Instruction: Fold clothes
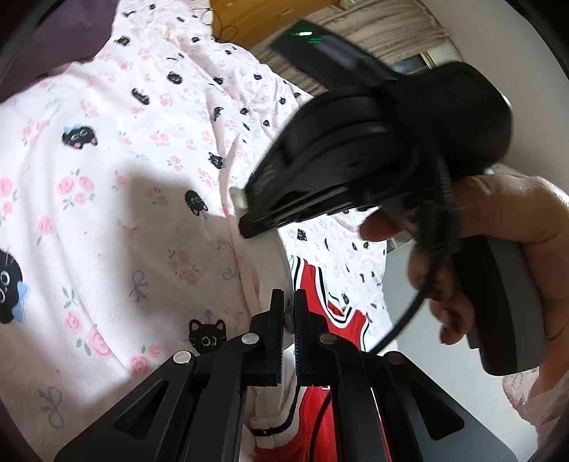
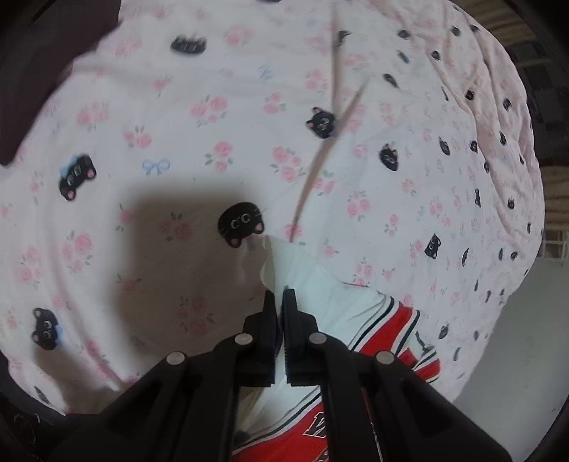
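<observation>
A red and white jersey (image 1: pixel 322 302) with black-striped trim lies at the near right edge of the bed. My left gripper (image 1: pixel 288 302) is shut on a white fold of it near the collar trim. A white strip of the same garment runs up from there to my right gripper (image 1: pixel 249 220), held in a hand (image 1: pixel 498 227) and pointing steeply down. In the right wrist view, the right gripper (image 2: pixel 280 296) is shut on the jersey's white cloth (image 2: pixel 302 270), whose corner sticks up past the fingertips. The red striped part (image 2: pixel 391 320) lies to its right.
The bed sheet (image 1: pixel 124 177) (image 2: pixel 213 124), pale pink with roses and black cat faces, spreads left and ahead. A dark purple cloth (image 1: pixel 53 42) lies at the far left corner. Wooden furniture (image 1: pixel 266 14) stands behind. Grey floor (image 2: pixel 515 337) lies beyond the right bed edge.
</observation>
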Tool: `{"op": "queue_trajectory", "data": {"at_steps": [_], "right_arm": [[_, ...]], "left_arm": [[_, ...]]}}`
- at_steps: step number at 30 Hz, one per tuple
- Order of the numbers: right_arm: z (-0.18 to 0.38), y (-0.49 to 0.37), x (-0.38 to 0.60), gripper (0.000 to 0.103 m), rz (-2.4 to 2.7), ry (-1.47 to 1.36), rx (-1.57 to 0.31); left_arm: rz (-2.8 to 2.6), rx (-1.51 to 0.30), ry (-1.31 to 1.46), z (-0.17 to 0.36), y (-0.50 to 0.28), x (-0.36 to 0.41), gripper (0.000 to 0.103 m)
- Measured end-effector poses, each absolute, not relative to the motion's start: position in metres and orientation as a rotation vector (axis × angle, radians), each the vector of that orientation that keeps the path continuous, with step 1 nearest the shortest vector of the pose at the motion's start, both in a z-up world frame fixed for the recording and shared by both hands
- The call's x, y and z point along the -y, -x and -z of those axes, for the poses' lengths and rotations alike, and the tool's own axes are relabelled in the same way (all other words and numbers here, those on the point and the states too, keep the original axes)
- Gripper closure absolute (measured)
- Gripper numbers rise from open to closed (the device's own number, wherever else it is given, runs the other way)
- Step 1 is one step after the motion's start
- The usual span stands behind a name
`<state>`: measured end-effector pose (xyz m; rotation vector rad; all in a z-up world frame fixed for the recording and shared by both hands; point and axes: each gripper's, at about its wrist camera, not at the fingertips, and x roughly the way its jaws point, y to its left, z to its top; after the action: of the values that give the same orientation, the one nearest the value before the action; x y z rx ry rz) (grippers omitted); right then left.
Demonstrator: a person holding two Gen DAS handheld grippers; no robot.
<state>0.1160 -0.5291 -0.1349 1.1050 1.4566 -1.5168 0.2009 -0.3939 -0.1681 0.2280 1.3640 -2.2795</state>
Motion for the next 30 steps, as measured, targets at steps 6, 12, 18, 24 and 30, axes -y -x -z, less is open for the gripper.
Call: {"op": "queue_trajectory", "data": {"at_steps": [6,12,18,24,30], "right_arm": [[0.098,-0.080,0.493,0.099,1.594,-1.187,-1.116],[0.077,-0.040,0.441,0.100,1.678,-1.260,-0.771],[0.080,-0.012,0.380,0.099,1.741,-1.340,-0.472],[0.096,0.003,0.340,0.099,1.783,-1.396,-0.313],[0.121,0.013,0.317,0.099,1.803,-1.474,-0.224]], "left_arm": [[2.348,-1.341,-0.298,0.160,-0.194,0.393,0.099],[2.412,-1.265,-0.415,0.155,-0.193,0.392,0.099],[2.516,-1.113,-0.583,0.154,-0.168,0.376,0.099],[2.569,-1.000,-0.724,0.155,-0.150,0.359,0.099],[2.571,-0.952,-0.825,0.160,-0.141,0.352,0.099]]}}
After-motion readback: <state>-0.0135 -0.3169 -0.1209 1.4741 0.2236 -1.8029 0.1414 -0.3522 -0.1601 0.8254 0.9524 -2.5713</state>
